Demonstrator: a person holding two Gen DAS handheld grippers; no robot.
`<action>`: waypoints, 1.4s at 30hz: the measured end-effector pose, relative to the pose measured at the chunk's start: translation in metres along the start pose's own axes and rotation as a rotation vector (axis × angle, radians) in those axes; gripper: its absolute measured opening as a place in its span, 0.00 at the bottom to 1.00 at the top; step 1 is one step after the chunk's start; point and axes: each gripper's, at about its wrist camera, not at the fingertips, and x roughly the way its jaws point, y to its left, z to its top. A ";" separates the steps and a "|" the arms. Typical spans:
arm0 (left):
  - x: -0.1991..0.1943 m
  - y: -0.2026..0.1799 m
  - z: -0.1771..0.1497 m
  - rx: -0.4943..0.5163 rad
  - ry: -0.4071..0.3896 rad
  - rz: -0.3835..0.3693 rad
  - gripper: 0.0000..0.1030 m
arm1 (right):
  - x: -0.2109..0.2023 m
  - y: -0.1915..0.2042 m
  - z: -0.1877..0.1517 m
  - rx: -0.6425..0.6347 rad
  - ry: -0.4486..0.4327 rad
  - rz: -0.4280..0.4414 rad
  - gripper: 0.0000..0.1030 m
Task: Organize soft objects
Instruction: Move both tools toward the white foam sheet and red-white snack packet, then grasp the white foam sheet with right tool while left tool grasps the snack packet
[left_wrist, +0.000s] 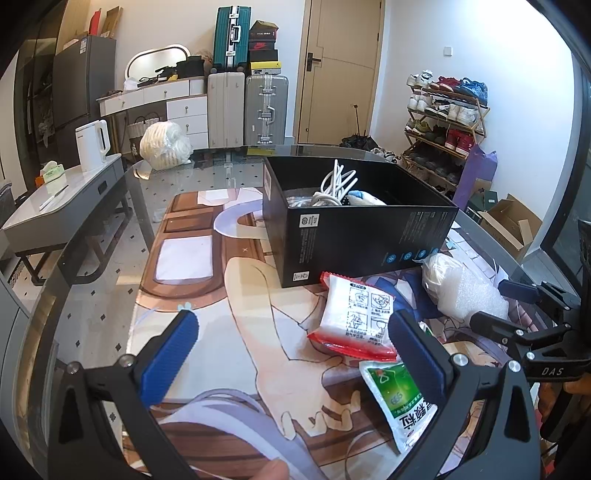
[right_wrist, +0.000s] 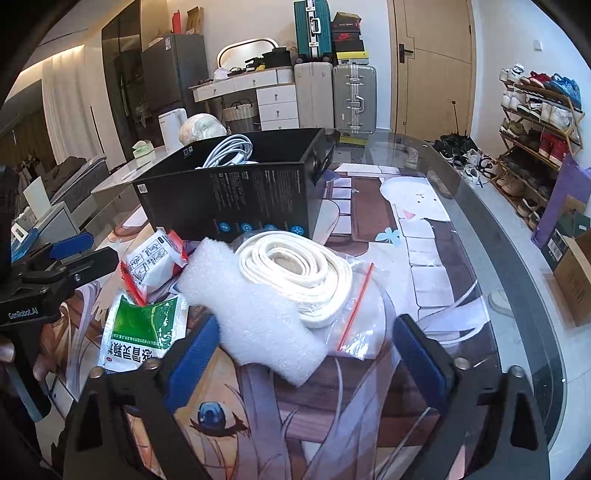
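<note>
A black box (left_wrist: 354, 236) stands on the printed mat and holds white cables (left_wrist: 334, 184) and a soft blue-white item (left_wrist: 364, 197). In front of it lie a red-edged white packet (left_wrist: 354, 317), a green-white sachet (left_wrist: 397, 402) and white foam wrap (left_wrist: 461, 288). My left gripper (left_wrist: 295, 354) is open and empty, just left of the packets. In the right wrist view, my right gripper (right_wrist: 306, 354) is open around the foam wrap (right_wrist: 258, 325), which overlaps a zip bag with a coiled white strap (right_wrist: 295, 269). The box (right_wrist: 236, 188), packet (right_wrist: 153, 262) and sachet (right_wrist: 142, 332) lie beyond and left.
The glass table's curved edge (right_wrist: 517, 295) runs on the right. A grey side table with a white kettle (left_wrist: 92, 144) stands left. A white bundle (left_wrist: 164, 146) sits at the table's far end. Suitcases (left_wrist: 247, 107), a door and a shoe rack (left_wrist: 443, 122) line the back.
</note>
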 end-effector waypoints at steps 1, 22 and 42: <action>0.000 0.000 0.000 0.000 0.000 0.002 1.00 | 0.000 0.000 0.000 -0.002 0.002 0.003 0.86; 0.006 -0.001 -0.003 0.006 0.017 0.000 1.00 | -0.016 0.023 0.004 -0.090 -0.078 0.064 0.43; 0.027 -0.019 0.012 0.089 0.154 -0.051 0.98 | -0.036 0.025 0.009 -0.092 -0.133 0.109 0.42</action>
